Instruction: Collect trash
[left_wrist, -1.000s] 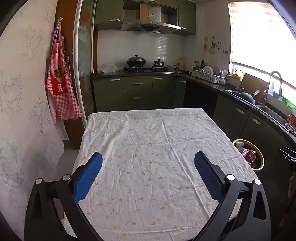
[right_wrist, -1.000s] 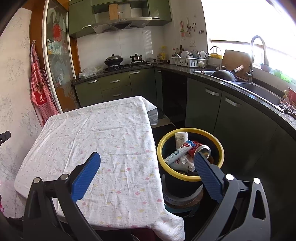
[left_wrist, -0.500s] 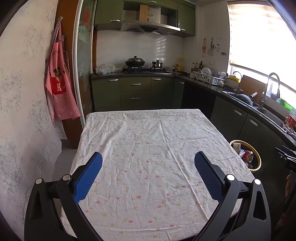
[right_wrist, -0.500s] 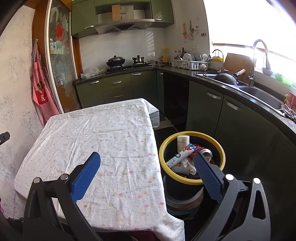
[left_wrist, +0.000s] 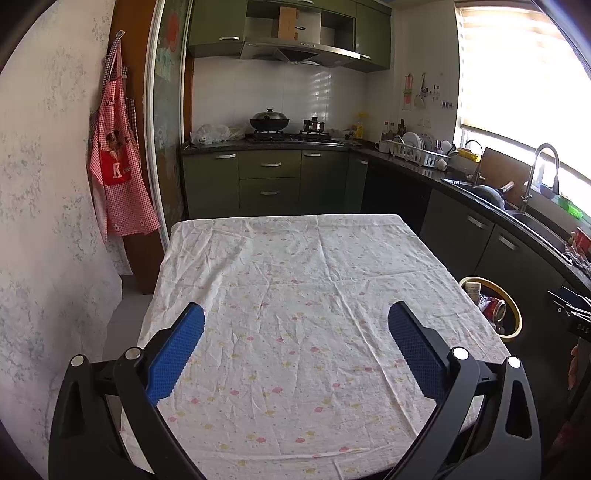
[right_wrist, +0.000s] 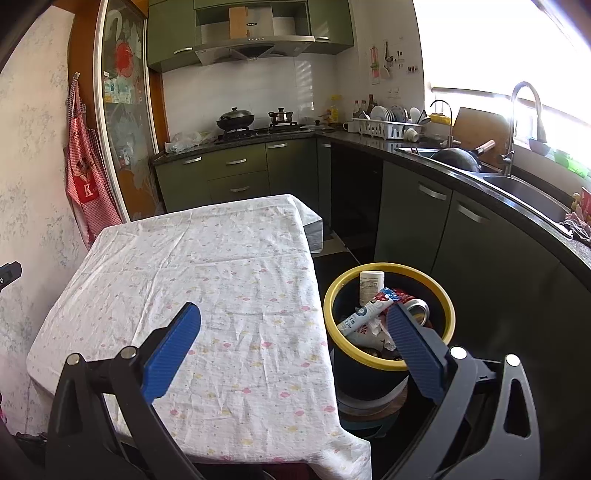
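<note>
Cotton tablecloth (left_wrist: 295, 314): white with a small floral print, covers the table, nothing lying on it.
Bin (right_wrist: 445, 295): yellow-rimmed, on the floor just beside the table's right edge.
Trash: bottle (right_wrist: 370, 286), tube (right_wrist: 364, 314) and can (right_wrist: 419, 308) already inside the bin.
Left gripper (left_wrist: 295, 325): fingers wide apart, empty, over the cloth.
Right gripper (right_wrist: 293, 325): fingers wide apart, empty.
Progress: collecting looks finished; no trash left in sight.

Home kitchen; green cabinets (left_wrist: 269, 181); stove (left_wrist: 291, 137); sink (right_wrist: 524, 192); apron (left_wrist: 118, 162)
</note>
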